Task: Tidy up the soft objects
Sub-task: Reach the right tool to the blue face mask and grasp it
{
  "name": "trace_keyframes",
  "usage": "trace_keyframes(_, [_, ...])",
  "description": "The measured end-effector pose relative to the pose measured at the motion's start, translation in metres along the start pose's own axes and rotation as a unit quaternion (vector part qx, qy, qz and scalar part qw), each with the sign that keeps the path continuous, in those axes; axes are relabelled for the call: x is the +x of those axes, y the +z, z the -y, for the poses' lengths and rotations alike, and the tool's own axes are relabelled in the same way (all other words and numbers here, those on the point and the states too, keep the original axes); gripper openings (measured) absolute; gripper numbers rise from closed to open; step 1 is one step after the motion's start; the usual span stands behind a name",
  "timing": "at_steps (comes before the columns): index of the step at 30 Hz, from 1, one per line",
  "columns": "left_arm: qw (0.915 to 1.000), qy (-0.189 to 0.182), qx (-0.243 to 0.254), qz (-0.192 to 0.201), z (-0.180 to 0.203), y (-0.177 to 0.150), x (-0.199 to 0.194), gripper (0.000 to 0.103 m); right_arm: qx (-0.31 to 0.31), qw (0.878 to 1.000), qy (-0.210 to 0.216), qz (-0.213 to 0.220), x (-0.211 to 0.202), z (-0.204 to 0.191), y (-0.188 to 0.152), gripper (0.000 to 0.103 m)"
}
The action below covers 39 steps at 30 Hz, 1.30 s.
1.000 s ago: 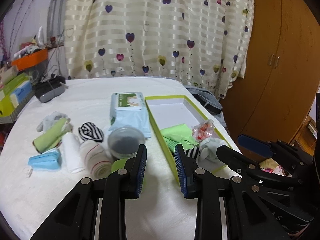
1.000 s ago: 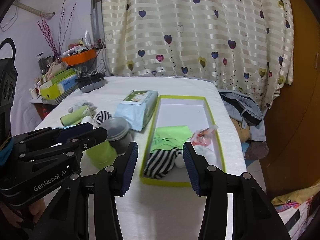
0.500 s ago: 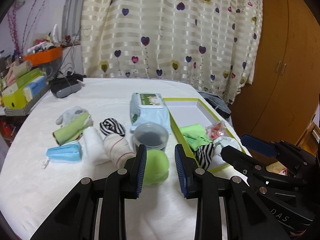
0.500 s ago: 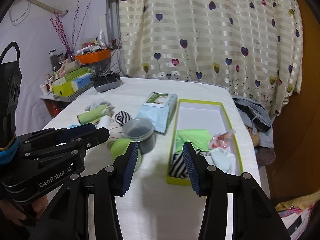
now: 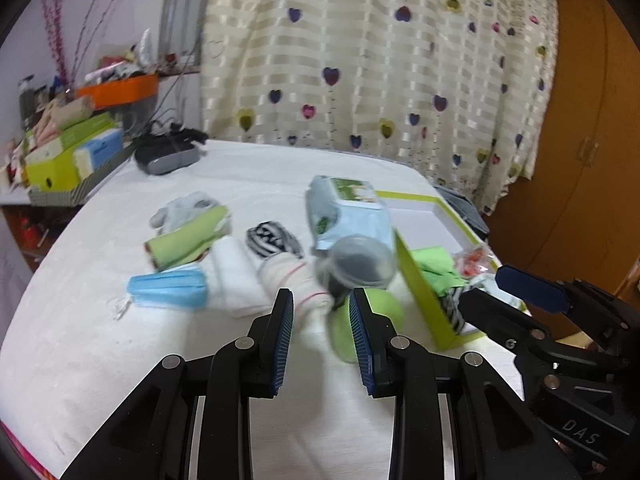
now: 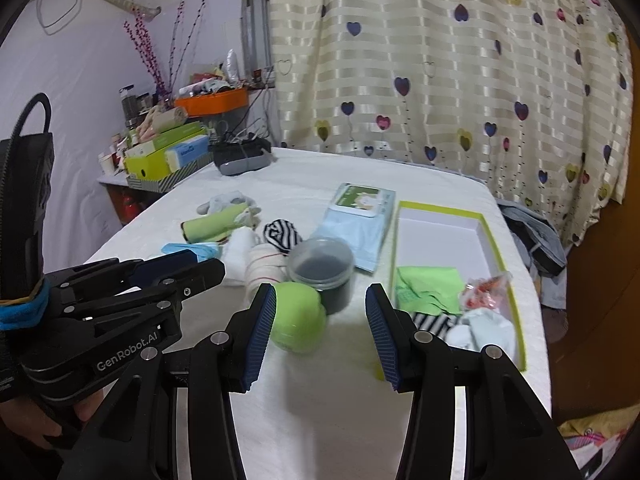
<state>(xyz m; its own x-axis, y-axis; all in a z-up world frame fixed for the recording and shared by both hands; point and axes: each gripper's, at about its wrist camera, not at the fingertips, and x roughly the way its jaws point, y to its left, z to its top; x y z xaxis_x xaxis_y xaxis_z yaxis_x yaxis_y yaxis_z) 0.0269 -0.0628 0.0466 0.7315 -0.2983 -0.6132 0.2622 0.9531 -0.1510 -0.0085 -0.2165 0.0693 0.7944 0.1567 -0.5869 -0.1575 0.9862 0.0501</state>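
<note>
Both claws, left claw (image 5: 320,312) and right claw (image 6: 320,312), open, empty; centre left over red-striped roll (image 5: 294,280), avoid green ball (image 5: 360,320) beside it.

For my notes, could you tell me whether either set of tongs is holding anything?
Nothing is held: the left tongs and right tongs both stand open and empty above the table.
</note>
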Motion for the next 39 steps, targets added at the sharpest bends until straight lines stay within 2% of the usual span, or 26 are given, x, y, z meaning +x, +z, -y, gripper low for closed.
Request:
trace_keyframes(9, [0.9978, 0.043, -0.049, -0.009, -0.06, -0.004, 0.005, 0.028, -0.029, 0.999, 0.044, -0.016, 0.029, -0.034, 0.007, 0.048])
trace_keyframes(22, [0.9928, 0.072, -0.093, -0.019, -0.12, -0.01, 0.016, 0.029, -0.058, 0.994, 0.077, -0.057, 0.083, -0.07, 0.017, 0.048])
trace_keyframes(27, [0.9903, 0.08, -0.111, -0.022, -0.141, -0.012, 0.02, 0.034, -0.066, 0.991, 0.092, -0.076, 0.106, -0.085, 0.017, 0.048])
trace_keyframes(34, [0.9865, 0.098, -0.128, -0.026, -0.167, -0.017, 0.021, 0.034, -0.095, 0.984, 0.117, -0.094, 0.139, -0.114, 0.022, 0.048])
trace_keyframes(39, [0.984, 0.109, -0.139, -0.028, -0.183, -0.02, 0.021, 0.035, -0.148, 0.975, 0.129, -0.104, 0.161, -0.145, 0.021, 0.048])
